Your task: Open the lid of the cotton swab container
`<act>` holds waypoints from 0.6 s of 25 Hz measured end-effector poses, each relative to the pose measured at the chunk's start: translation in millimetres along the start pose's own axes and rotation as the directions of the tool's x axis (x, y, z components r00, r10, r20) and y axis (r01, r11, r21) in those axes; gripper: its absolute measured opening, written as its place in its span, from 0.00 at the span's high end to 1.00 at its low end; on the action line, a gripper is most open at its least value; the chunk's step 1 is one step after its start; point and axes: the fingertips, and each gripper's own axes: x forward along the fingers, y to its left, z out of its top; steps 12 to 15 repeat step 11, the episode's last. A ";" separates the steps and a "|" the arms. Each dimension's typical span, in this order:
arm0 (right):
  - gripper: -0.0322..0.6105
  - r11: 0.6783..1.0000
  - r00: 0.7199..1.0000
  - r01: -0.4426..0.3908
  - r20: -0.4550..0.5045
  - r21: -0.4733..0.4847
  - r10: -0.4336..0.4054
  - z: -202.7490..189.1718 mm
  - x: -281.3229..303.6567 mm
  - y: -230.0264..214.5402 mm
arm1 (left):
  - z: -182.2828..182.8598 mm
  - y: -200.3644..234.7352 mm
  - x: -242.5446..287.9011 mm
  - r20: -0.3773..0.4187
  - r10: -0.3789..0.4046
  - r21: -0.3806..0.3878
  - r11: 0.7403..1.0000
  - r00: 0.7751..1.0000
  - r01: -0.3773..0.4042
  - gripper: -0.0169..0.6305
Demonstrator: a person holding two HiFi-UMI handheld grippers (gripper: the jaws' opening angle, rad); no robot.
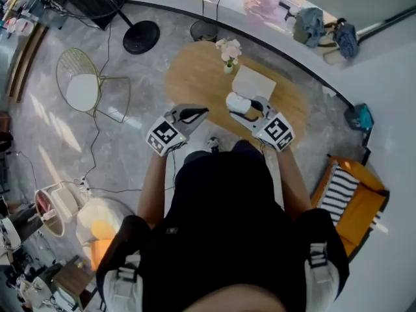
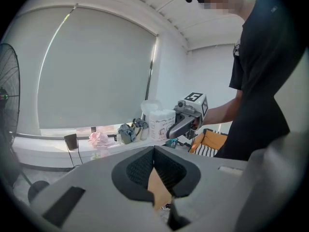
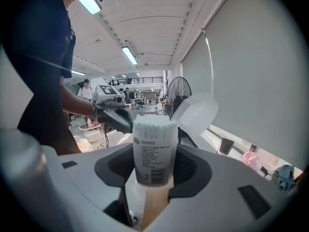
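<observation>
The cotton swab container (image 3: 154, 149), a clear labelled tub full of white swabs, stands upright between the jaws of my right gripper (image 3: 154, 164), which is shut on it. Its translucent lid (image 3: 195, 114) is flipped up and back on the right side. In the head view the container (image 1: 238, 102) is held over the near part of the oval wooden table (image 1: 195, 77). My left gripper (image 1: 200, 113) hangs to the left of it, apart from it, shut with nothing between its jaws. The left gripper view shows the container (image 2: 161, 124) and the right gripper (image 2: 186, 120) ahead.
On the table are a small vase of flowers (image 1: 229, 52) and a white sheet (image 1: 253, 82). A wire chair (image 1: 88, 86) and a fan base (image 1: 141, 36) stand to the left. An orange and striped seat (image 1: 351, 200) is at the right.
</observation>
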 end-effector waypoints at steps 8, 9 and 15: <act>0.65 0.999 0.999 0.029 -0.015 0.015 -0.029 -2.9 5.4 0.9 | -1.8 5.4 0.4 0.003 -0.036 0.005 0.999 0.999 0.036 0.97; 0.65 1.000 1.000 0.027 -0.013 0.007 -0.027 -1.9 6.7 1.0 | -1.7 6.5 0.2 0.003 -0.038 0.006 0.999 0.999 0.038 0.97; 0.65 1.000 1.000 0.021 -0.009 -0.015 -0.022 0.3 9.6 1.3 | -1.8 9.1 -0.6 0.002 -0.041 0.008 0.999 0.999 0.041 0.97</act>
